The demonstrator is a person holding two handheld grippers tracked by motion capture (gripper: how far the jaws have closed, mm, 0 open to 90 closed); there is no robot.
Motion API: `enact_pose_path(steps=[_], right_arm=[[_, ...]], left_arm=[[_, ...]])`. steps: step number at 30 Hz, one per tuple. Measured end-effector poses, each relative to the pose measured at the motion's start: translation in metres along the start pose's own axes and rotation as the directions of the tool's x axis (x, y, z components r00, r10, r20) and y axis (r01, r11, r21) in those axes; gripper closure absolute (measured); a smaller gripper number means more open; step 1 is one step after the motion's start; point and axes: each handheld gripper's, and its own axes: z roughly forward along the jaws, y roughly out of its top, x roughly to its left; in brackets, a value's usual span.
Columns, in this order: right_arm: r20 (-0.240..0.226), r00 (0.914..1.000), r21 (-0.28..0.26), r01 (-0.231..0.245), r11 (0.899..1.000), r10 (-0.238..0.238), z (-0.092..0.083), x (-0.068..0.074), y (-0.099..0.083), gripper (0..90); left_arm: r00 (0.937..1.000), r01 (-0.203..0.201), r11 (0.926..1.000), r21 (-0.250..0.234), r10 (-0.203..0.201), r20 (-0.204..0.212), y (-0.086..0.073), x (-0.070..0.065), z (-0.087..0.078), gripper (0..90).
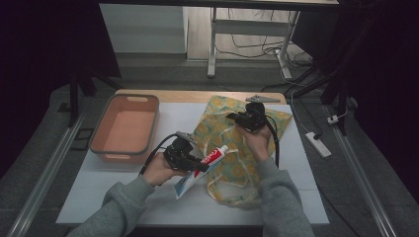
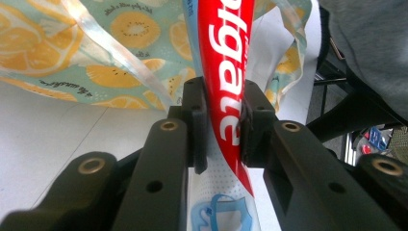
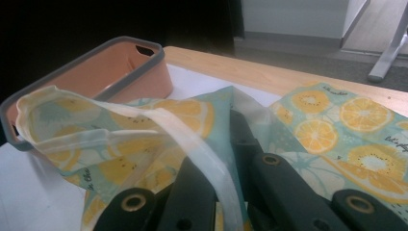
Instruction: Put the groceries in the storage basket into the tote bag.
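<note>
The left hand-held gripper (image 1: 190,162) is clamped across the middle of a toothpaste tube (image 1: 205,165), its pads pressing the red-and-white body from both sides, as the left gripper view shows plainly (image 2: 226,96). The tube's long axis runs from its flat crimped tail, low and near the person, up to the white cap, which points away and to the right, straight toward the lemon-print cloth bag (image 1: 232,148) lying on the white table (image 1: 148,197). The cap end sits just over the bag's near edge, close to its pale handles. The right hand-held gripper (image 1: 249,118) is farther back, clenched on the bag's fabric near the rim and lifting it so the mouth gapes; the right gripper view has the cloth and a pale strap (image 3: 192,144) bunched between its jaws. So the tube lies left of and nearer than the lifted opening, already aimed cap-first at it. I'd judge that the left hand is the one to carry it in, sliding along the tube's own length. The orange bin (image 1: 126,126) stands well off to the left, out of the way.
</note>
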Motion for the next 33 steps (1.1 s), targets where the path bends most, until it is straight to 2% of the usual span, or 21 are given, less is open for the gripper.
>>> enact_pose_path(steps=[8, 15, 22, 25, 31, 33], right_arm=[[-0.002, 1.0000, -0.024, 0.000, 1.000, 0.000, -0.010, -0.001, 0.002, 90.0], [-0.004, 1.0000, -0.046, 0.001, 0.999, -0.001, -0.016, 0.000, 0.004, 90.0], [-0.017, 0.9997, -0.047, 0.014, 0.999, -0.015, -0.015, 0.006, 0.002, 90.0], [-0.025, 0.9996, -0.042, 0.014, 0.999, -0.015, -0.012, 0.008, -0.001, 90.0], [-0.046, 0.9990, -0.056, 0.000, 0.998, -0.003, -0.009, 0.010, -0.004, 90.0], [-0.050, 0.9987, -0.059, 0.001, 0.998, -0.004, -0.010, 0.011, -0.005, 90.0]], left_arm=[[0.9999, 0.003, 0.9995, 0.032, -0.003, -0.016, -0.002, 0.002, 0.003, 75.8], [0.9997, 0.002, 0.9977, 0.068, 0.000, -0.025, -0.002, 0.001, 0.012, 75.8], [1.0000, 0.002, 0.9998, 0.018, -0.002, 0.004, 0.006, -0.001, 0.013, 75.9], [0.9998, 0.015, 0.9999, -0.002, -0.015, 0.008, 0.013, 0.003, 0.016, 76.2], [0.9967, 0.082, 0.9966, -0.010, -0.082, 0.003, 0.026, 0.021, 0.029, 76.3], [0.9955, 0.094, 0.9955, -0.013, -0.094, -0.010, 0.032, 0.022, 0.032, 76.4]])
